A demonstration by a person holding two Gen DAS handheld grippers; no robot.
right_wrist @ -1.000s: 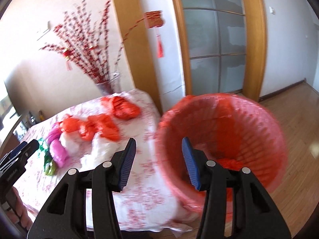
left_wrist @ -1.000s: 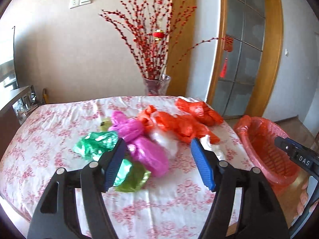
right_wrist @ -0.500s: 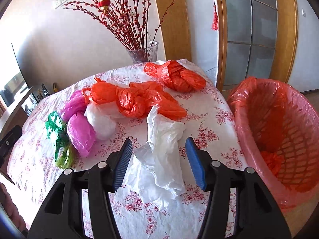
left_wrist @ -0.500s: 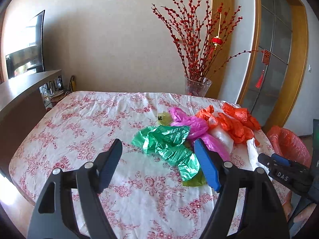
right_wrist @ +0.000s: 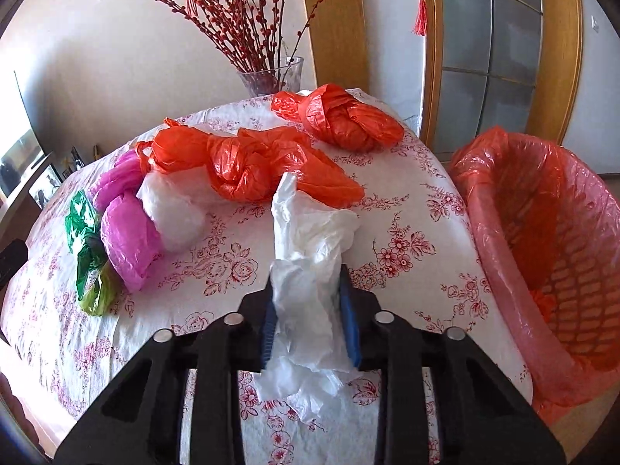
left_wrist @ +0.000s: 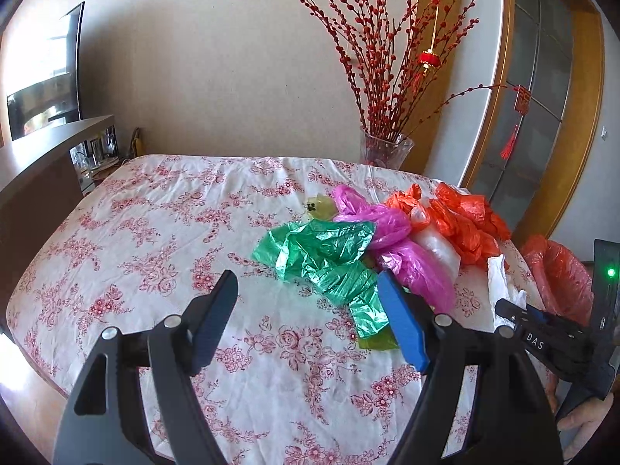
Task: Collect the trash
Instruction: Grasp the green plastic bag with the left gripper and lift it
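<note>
While squeezing in from both sides, right gripper (right_wrist: 310, 310) pinches white plastic bag (right_wrist: 310, 248) low in the middle of the right wrist view; jaws just closed, blue pads pressed on the crinkly white bag. Bag's lower end hidden between the black arms, spilling in soft folds onto the tablecloth (right_wrist: 407, 209), thin cloth with pink and red flowers. Low in the left wrist view, left gripper (left_wrist: 310, 321) spread wide, nothing between its blue pads, only cloth under it. Same white bag (left_wrist: 500, 279) seen at the right edge there, mostly cut off behind the right gripper (left_wrist: 515, 314), black with small white letters. Bit of a hand at the lower right corner, hard to make out.

A bit farther, green bag (left_wrist: 329, 255), shiny and crumpled, just past the left gripper's right finger, with a yellow-green scrap (left_wrist: 378, 343) half hidden under it. Beside it, pink bag (left_wrist: 391, 248), puffy and smooth, touching a cloudy clear bag (right_wrist: 174, 213). Behind those, orange bags (right_wrist: 252, 162), knotted and wrinkly, and one more orange bundle (right_wrist: 348, 120) near the far edge of the table. At the right of the right wrist view, round basket (right_wrist: 573, 279) with a holey weave, lined with thin red plastic, lower part cut off by the frame.

Farthest back, glass vase (left_wrist: 385, 151) with red berry twigs, then a plain wall and wooden door frame.
</note>
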